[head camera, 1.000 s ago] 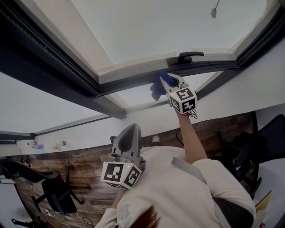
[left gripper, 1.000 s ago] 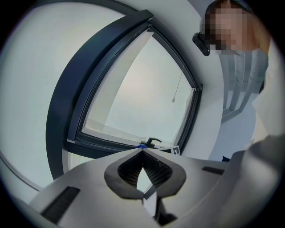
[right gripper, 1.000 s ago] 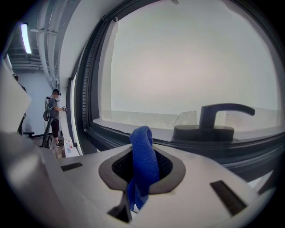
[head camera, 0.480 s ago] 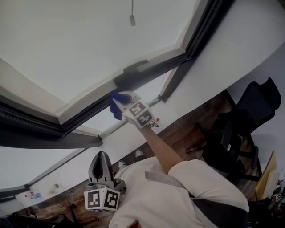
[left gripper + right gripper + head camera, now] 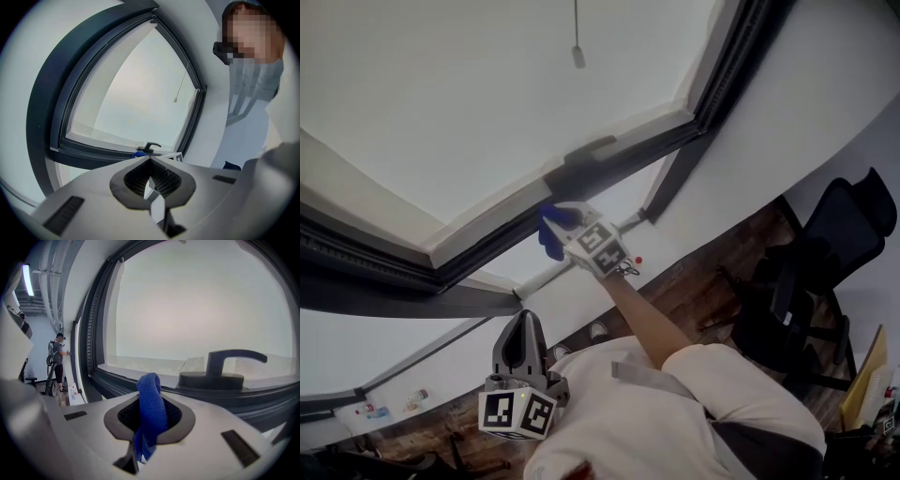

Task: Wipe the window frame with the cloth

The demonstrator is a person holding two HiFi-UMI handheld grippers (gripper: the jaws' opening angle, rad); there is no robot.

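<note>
From the head view, the right gripper (image 5: 567, 217) is raised to the dark window frame (image 5: 661, 141), just below the window handle (image 5: 589, 148). A blue cloth (image 5: 550, 234) bunches at its tip. That view does not show how the cloth is held. The right gripper view does: the two jaws are clamped on the cloth, a fold of it stands up between them and a tail hangs below. There the fold rises in front of the lower rail of the frame, just left of the handle. Whether it touches the rail I cannot tell from any view.

Only the right gripper view shows a second person (image 5: 57, 359) standing far off along the wall, under a lit ceiling strip (image 5: 28, 280).

The left gripper (image 5: 525, 323) sits low in front of the person's chest and points up at the window. Its own view shows the jaw tips met with nothing between them. Past the tips, a scrap of blue and the other gripper's marker cube (image 5: 179, 157) show by the handle.

The right arm (image 5: 642, 314) is stretched out, forearm bare, from a pale-sleeved shoulder to the frame. The left stays tucked in close. A pull cord (image 5: 578, 54) hangs over the glass, and a black office chair (image 5: 834, 244) stands on the wooden floor (image 5: 703, 281).
</note>
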